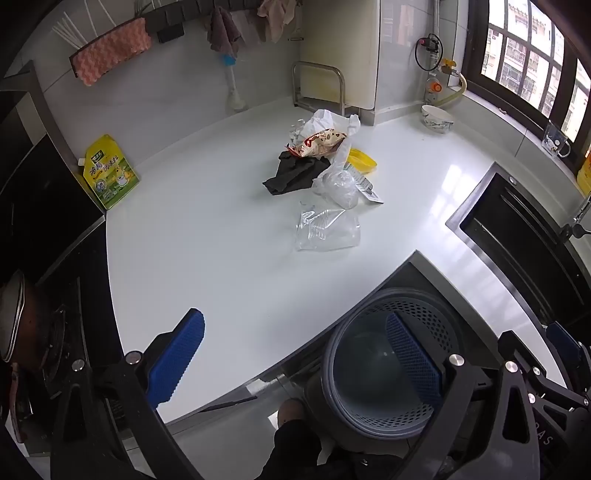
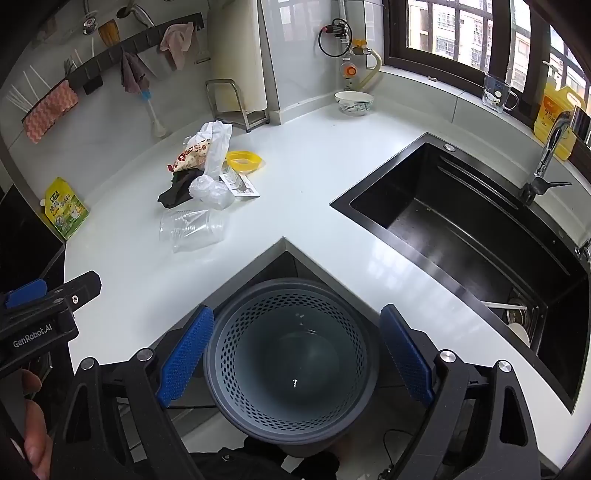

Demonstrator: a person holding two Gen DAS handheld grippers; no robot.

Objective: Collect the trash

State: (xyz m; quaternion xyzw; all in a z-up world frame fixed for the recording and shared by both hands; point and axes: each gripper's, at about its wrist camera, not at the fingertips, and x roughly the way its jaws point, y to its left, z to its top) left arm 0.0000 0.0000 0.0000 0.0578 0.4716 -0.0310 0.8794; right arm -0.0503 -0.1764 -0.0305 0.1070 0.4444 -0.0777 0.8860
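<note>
Black sink (image 2: 461, 221) in right view only, both jaws apart, nothing gripped.

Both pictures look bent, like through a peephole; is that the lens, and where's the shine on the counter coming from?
Yes: in both wrist views the straight counter edges bow and the corners go dark, a fisheye effect. In the right wrist view daylight from the window gleams beside the sink; in the left wrist view the glare sits likewise.

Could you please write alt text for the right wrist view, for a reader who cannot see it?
The open right gripper hovers above an empty grey perforated bin at the corner of a white counter. A pile of trash lies farther back, with a black sink to the right.
</note>
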